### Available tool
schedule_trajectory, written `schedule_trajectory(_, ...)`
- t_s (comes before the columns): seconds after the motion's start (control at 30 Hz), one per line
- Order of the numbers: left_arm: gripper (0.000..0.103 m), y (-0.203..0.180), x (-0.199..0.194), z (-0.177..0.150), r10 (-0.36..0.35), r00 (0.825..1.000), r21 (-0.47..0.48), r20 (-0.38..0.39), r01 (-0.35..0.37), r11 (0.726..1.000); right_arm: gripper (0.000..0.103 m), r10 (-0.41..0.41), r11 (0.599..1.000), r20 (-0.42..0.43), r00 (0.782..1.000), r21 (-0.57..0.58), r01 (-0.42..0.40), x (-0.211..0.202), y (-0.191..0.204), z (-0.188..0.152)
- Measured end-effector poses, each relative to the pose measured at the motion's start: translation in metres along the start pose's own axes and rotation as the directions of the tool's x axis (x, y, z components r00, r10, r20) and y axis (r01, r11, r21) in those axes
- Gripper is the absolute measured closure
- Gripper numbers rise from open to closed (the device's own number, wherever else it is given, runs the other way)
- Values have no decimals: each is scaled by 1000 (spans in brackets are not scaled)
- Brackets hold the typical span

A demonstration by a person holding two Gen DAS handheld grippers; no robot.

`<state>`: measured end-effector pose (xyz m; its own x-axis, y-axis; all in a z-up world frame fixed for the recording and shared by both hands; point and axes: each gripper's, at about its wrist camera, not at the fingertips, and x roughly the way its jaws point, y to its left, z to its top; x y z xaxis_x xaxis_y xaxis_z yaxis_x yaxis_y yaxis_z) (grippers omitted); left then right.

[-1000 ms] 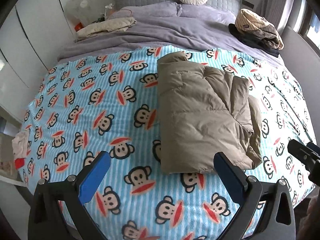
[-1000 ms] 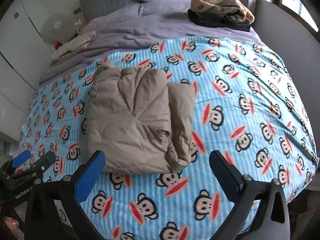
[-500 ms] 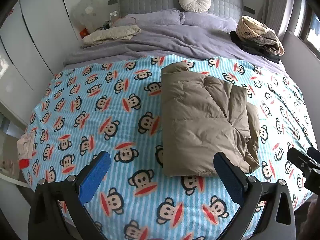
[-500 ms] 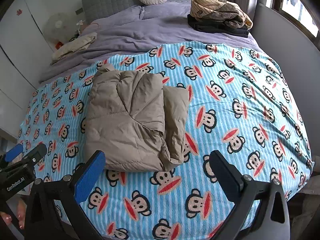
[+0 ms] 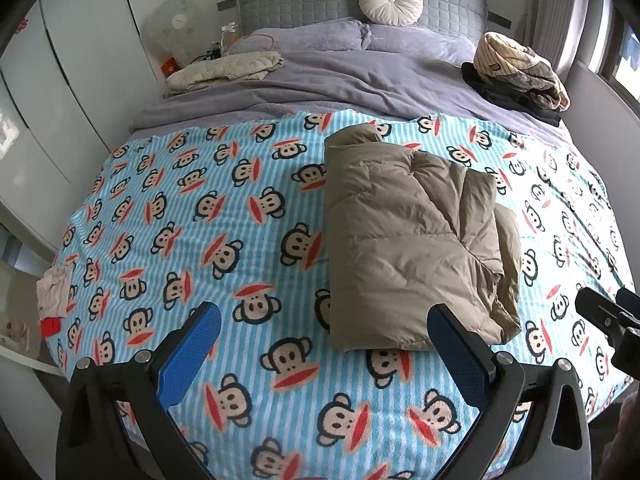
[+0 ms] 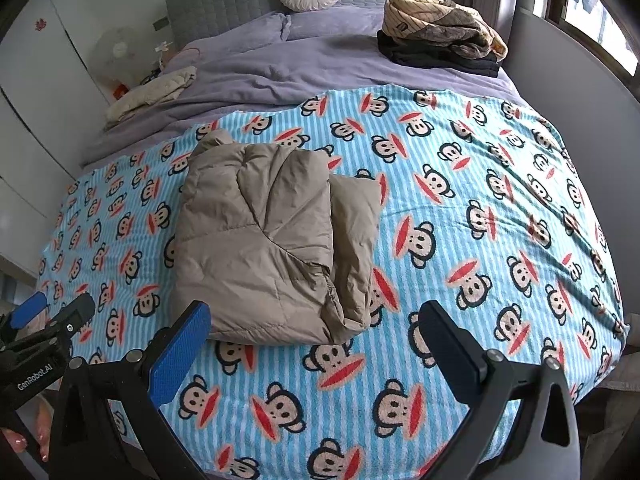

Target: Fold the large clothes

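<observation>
A tan puffer jacket (image 5: 412, 236) (image 6: 268, 236) lies folded into a thick rectangle on the blue monkey-print blanket (image 5: 224, 248) (image 6: 472, 240). My left gripper (image 5: 324, 340) hovers open over the bed's foot, its right finger just in front of the jacket's near edge, nothing between the pads. My right gripper (image 6: 314, 340) also stands open and empty, with the jacket's near right corner above the gap between its fingers. Each gripper shows at the edge of the other's view: the right gripper (image 5: 608, 320), the left gripper (image 6: 44, 320).
Folded clothes (image 5: 520, 72) (image 6: 440, 40) are stacked at the far right of the grey duvet. A cream garment (image 5: 224, 70) lies far left. A round cushion (image 5: 390, 0) leans on the headboard. White wardrobes (image 5: 60, 80) stand left, a wall and window right.
Both grippers have drawn back and up from the bed, so the jacket looks smaller and more of the headboard shows. The jacket has not moved.
</observation>
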<state>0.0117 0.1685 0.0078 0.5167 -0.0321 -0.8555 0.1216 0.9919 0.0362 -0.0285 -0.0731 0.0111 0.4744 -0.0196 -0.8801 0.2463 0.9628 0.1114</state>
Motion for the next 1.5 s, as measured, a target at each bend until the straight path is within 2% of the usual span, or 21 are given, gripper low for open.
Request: schedule_trajectory(1.5,0,5,3,-2,5,1000,-4,-1,-5,1000,0,-2,1000,-1,1000,11,2,2,3,0)
